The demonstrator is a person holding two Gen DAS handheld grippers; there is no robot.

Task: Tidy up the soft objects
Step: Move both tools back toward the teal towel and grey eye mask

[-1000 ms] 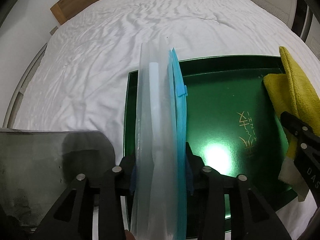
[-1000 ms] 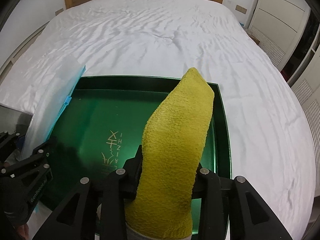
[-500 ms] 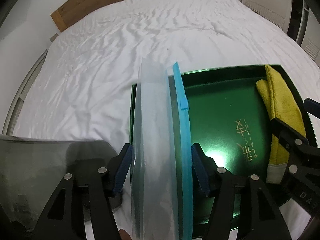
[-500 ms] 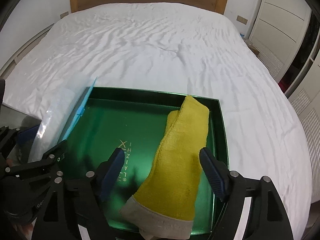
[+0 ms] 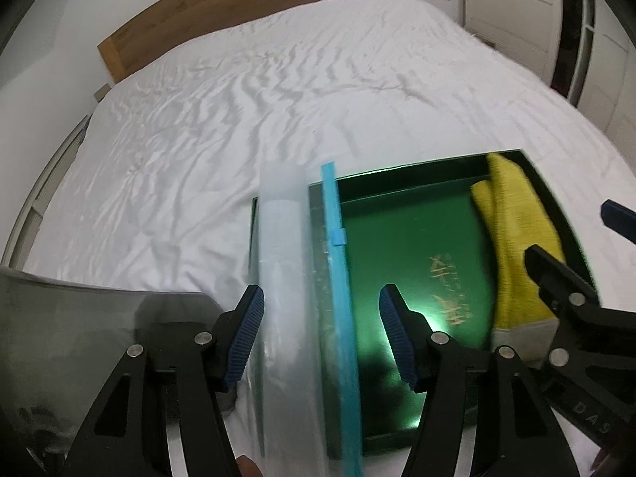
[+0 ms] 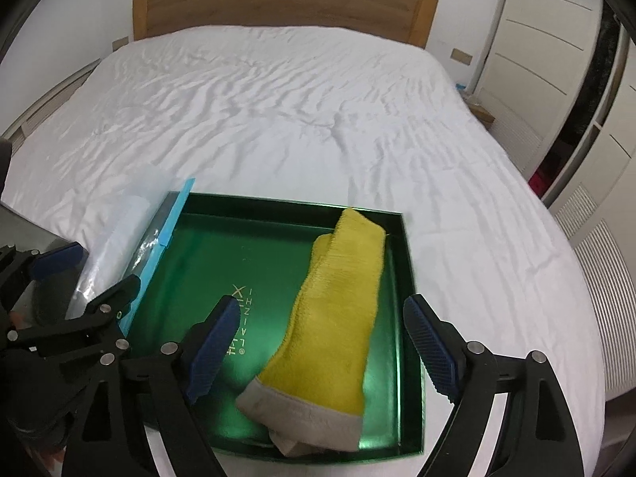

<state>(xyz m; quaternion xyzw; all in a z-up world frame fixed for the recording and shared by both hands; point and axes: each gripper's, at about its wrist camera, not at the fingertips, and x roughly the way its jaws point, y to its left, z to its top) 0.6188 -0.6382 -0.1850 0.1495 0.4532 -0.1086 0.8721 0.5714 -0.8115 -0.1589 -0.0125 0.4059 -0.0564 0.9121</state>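
A clear plastic zip bag (image 5: 286,278) with a blue zip strip lies across the left rim of the green tray (image 5: 401,214), with something white inside it. My left gripper (image 5: 320,338) is open, its blue pads on either side of the bag and apart from it. A folded yellow towel with a grey band (image 6: 342,302) lies in the right half of the tray (image 6: 246,234). My right gripper (image 6: 322,349) is open above the towel's near end. The bag (image 6: 127,230) and left gripper (image 6: 75,278) show at the left of the right wrist view.
The tray sits on a white wrinkled bed sheet (image 6: 278,111) with a wooden headboard (image 6: 286,8) at the far end. White wardrobe doors (image 6: 556,59) stand to the right. A grey translucent sheet (image 5: 71,342) lies at the lower left.
Both grippers have opened and pulled back. The towel was let go and now lies in the tray. The bag was let go and rests over the tray's left rim.
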